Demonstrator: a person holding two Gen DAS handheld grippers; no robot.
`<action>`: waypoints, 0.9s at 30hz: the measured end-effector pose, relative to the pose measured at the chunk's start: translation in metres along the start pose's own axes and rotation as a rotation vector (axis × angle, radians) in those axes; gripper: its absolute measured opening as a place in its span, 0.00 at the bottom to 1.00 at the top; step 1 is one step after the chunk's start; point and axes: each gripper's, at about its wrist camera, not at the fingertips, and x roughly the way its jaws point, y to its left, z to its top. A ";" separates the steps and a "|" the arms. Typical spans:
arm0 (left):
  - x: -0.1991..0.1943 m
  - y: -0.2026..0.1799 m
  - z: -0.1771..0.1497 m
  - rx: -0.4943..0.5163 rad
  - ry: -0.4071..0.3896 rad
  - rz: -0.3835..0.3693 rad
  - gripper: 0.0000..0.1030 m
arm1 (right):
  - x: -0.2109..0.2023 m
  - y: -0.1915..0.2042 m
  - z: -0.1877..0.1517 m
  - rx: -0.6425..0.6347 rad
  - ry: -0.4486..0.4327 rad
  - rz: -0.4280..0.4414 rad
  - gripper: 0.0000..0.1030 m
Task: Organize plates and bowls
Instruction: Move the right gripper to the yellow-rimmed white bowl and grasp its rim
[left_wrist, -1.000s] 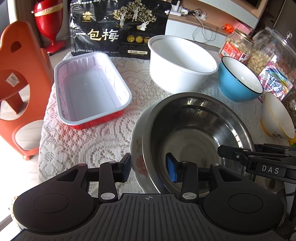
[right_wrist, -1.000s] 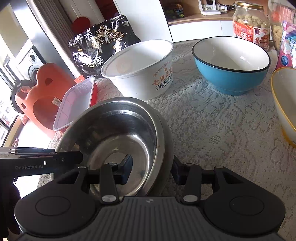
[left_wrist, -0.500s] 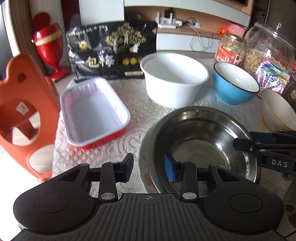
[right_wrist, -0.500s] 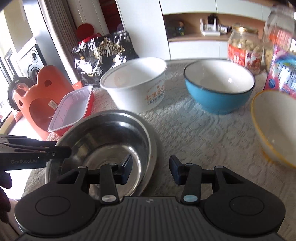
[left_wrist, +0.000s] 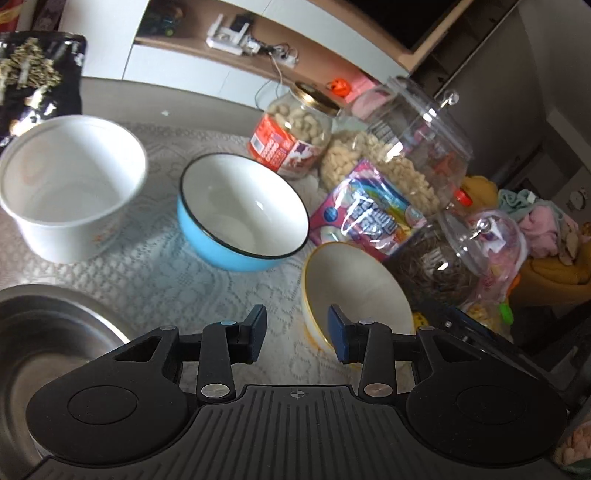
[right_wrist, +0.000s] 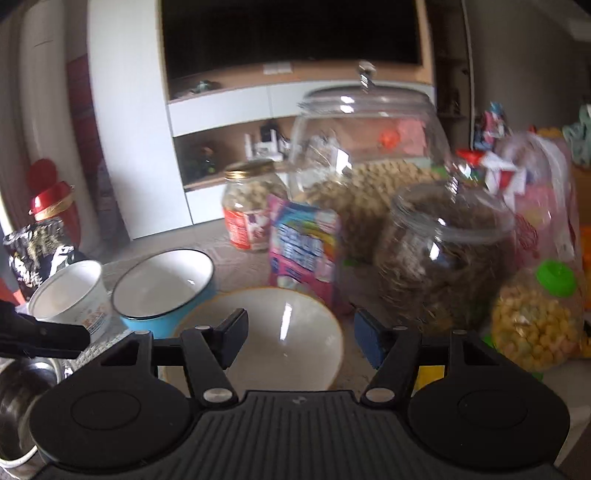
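Observation:
My left gripper (left_wrist: 297, 338) is open and empty above the lace cloth, just left of a yellow-rimmed white bowl (left_wrist: 364, 284). A blue bowl (left_wrist: 240, 214) and a white tub (left_wrist: 70, 184) stand behind it. The steel bowl (left_wrist: 44, 343) lies at the lower left. My right gripper (right_wrist: 301, 341) is open and empty, its jaws spread over the yellow-rimmed bowl (right_wrist: 280, 332). In the right wrist view the blue bowl (right_wrist: 162, 288) and white tub (right_wrist: 72, 291) stand to the left.
Snack jars (left_wrist: 399, 147) and a candy bag (left_wrist: 365, 214) crowd the table's right side behind the bowls. In the right wrist view a big clear jar (right_wrist: 365, 158), a dark seed jar (right_wrist: 439, 254) and a bag of yellow snacks (right_wrist: 535, 325) stand close behind the yellow-rimmed bowl.
Both grippers have swung right, away from the steel bowl, toward the yellow-rimmed bowl. Both stay open; the right one has opened wider.

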 end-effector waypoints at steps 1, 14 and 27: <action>0.015 -0.005 0.000 -0.007 0.013 0.020 0.39 | 0.006 -0.012 -0.001 0.035 0.027 0.008 0.60; 0.093 -0.017 -0.001 -0.033 0.068 0.104 0.39 | 0.091 -0.038 -0.004 0.123 0.266 0.139 0.42; 0.046 0.002 -0.045 -0.034 0.168 0.131 0.22 | 0.055 0.002 -0.010 0.008 0.243 0.284 0.28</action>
